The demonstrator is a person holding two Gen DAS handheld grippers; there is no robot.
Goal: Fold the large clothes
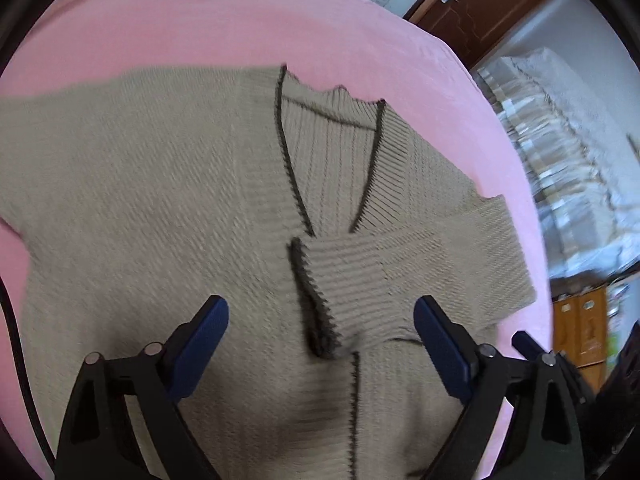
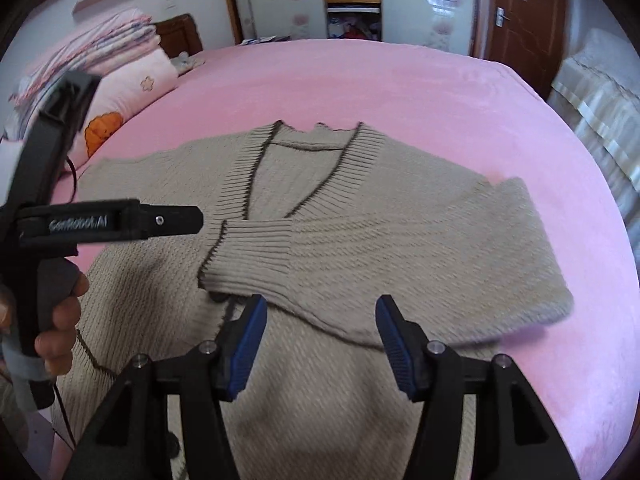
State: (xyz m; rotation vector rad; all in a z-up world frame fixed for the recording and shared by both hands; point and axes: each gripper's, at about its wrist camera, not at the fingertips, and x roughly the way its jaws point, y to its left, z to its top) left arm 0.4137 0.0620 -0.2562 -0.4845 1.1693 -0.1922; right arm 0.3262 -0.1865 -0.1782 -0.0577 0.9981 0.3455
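The beige cardigan (image 2: 320, 248) lies spread flat on the pink bed (image 2: 440, 92), its right sleeve (image 2: 360, 264) already folded across the chest, cuff near the front opening. The other sleeve looks due next, which calls for a pinch at its cuff. The right gripper (image 2: 320, 340) and left gripper (image 1: 320, 344) both hover released, jaws apart, nothing between them. Beyond stand stacked quilts (image 2: 100, 52), a wardrobe (image 2: 352, 0) and a brown door (image 2: 516, 8).

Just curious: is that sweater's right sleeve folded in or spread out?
Folded in: the sleeve lies across the sweater's chest, cuff near the middle.
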